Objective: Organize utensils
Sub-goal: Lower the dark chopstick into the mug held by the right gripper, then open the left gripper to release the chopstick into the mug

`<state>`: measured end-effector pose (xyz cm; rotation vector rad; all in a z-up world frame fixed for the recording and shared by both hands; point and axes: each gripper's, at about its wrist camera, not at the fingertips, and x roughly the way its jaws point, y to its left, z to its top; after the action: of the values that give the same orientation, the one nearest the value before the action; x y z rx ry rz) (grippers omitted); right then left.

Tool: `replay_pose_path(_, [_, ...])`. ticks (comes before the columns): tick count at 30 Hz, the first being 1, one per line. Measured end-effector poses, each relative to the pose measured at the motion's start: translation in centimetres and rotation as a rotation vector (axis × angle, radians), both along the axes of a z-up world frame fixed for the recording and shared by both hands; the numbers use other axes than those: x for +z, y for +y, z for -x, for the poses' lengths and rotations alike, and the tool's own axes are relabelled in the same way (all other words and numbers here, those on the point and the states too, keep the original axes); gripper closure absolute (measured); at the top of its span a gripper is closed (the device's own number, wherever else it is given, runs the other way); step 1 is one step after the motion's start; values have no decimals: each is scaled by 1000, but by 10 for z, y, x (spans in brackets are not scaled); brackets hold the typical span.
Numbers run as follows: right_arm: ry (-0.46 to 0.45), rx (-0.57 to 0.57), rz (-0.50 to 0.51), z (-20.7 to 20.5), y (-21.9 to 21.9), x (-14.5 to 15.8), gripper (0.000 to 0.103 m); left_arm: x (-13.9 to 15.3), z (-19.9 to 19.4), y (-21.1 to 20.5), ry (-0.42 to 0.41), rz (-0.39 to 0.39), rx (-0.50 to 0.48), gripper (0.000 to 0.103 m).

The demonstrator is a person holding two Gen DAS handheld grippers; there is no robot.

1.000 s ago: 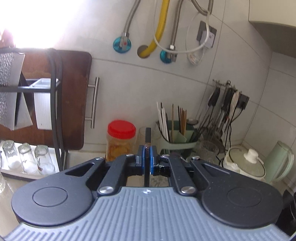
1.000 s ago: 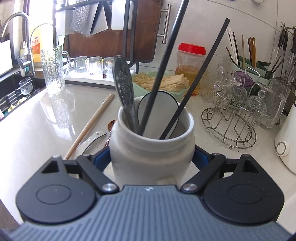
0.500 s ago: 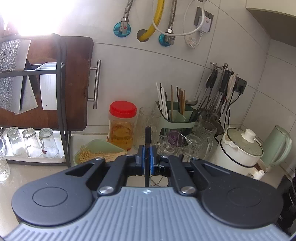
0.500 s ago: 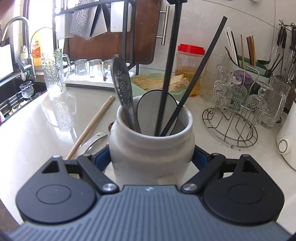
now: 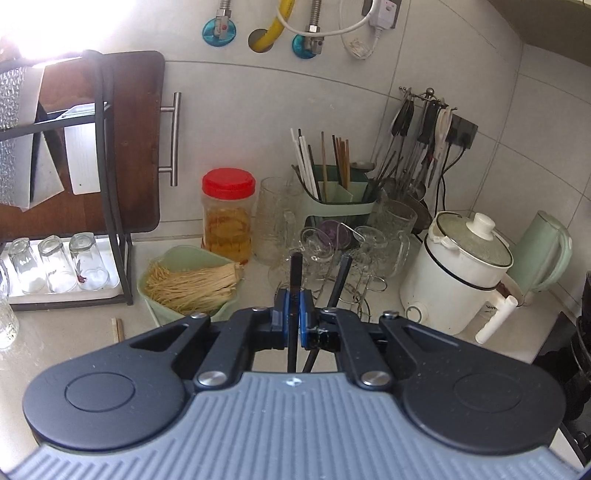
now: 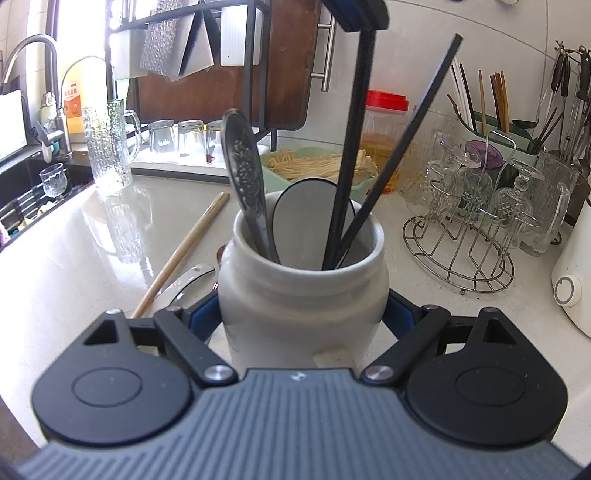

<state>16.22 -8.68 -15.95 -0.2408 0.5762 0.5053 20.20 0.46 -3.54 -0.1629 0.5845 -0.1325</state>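
The left tongs (image 5: 294,314) are clamping narrowly on a black chopstick (image 5: 293,284), gripping it high on its shaft, with the stick running nearly upright between the blue pads. In the right wrist view the same chopstick (image 6: 351,147) is hanging from the left tongs (image 6: 356,14) above the white jar (image 6: 303,291), its lower end already inside the jar's mouth. The right tongs (image 6: 303,317) are spread wide around the jar's body, their blue pads (image 6: 201,317) pressing on both flanks and steadying it on the tabletop (image 6: 74,258).

The step in hand looks like dropping this chopstick into the jar. To do it well, the left tongs should be lowering the stick straight along its own line until the tip is resting near the jar's bottom, and only then letting go; releasing too high would risk a bounce or a clatter against the second black chopstick (image 6: 402,140) leaning to the right inside the jar. The embossed metal spoon (image 6: 245,177) and the white spoon (image 6: 306,218) are crowding the left and middle of the jar, so the free gap is on the right.

Both tongs are angling moderately downward, the left hand above the jar, the right hand low behind it. Left of the jar, a wooden chopstick (image 6: 181,254) and a metal utensil (image 6: 184,284) are lying on the tabletop, not yet sorted.
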Motion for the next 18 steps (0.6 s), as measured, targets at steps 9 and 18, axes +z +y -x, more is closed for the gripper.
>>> replay_pose_path(9, [0,8,0,0,-1,0,12,8,2,13,50,45,-32,83])
replay_pose_path(18, [15,8,7,-2,0,2,12,11,38,50,61,39,107,66])
